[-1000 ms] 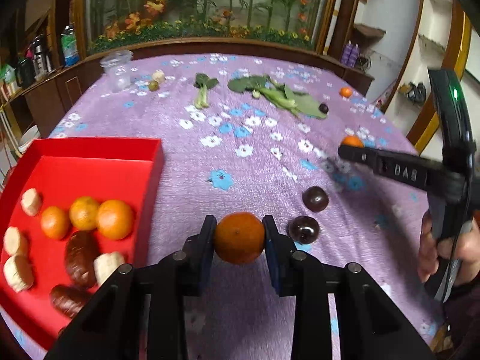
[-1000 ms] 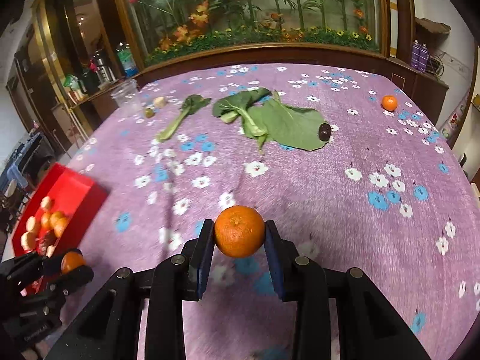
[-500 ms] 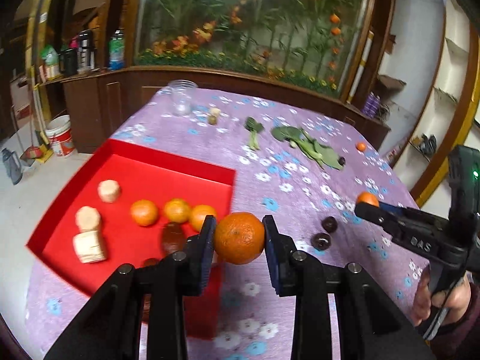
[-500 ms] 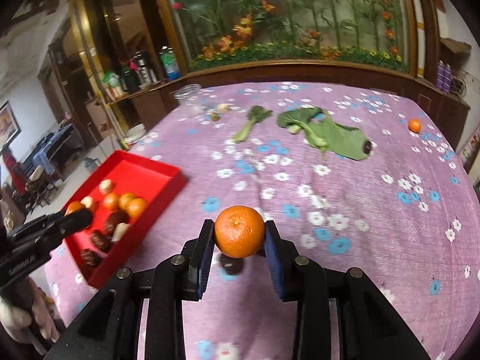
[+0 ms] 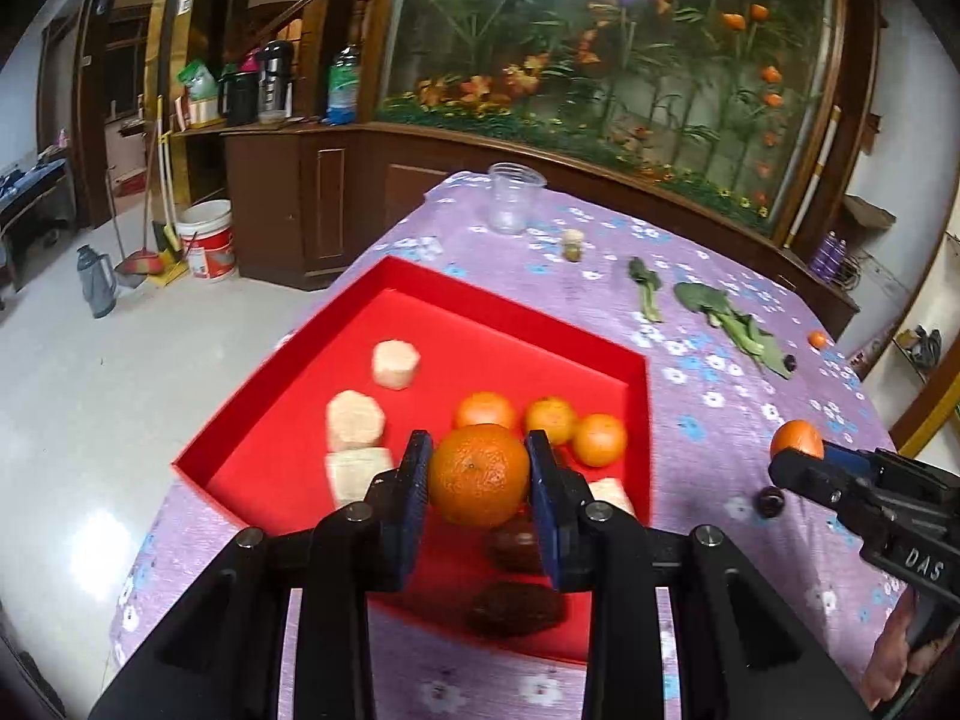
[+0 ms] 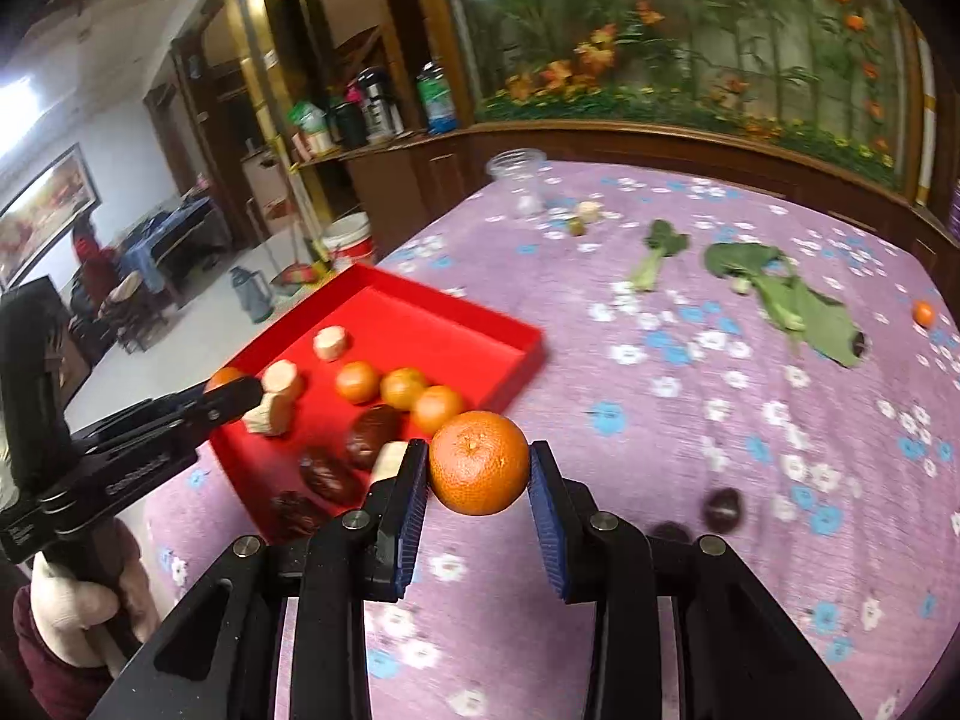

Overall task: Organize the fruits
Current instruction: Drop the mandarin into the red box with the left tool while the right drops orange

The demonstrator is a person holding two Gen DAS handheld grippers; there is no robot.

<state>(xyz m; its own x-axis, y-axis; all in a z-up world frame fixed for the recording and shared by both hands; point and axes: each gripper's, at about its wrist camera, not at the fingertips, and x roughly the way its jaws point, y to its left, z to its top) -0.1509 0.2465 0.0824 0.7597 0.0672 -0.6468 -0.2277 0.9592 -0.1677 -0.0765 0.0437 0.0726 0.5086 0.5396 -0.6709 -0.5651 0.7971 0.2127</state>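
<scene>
I am holding one orange [image 5: 478, 476] clamped in the left hand-held gripper [image 5: 478, 480] above the red tray [image 5: 420, 299] for release, another orange [image 6: 478, 462] clamped in the right hand-held gripper [image 6: 478, 468].

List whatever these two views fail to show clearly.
- Left wrist view: the left tongs and their orange cover part of the red tray; the dark fruits beneath are blurred, kind unclear.
- Left wrist view: the right tongs are cut off by the right edge.
- Right wrist view: two dark fruits on the cloth are motion-blurred; one sits partly behind the right tongs' arm.
- Both views: the small item beside the cup is too small to identify.
</scene>
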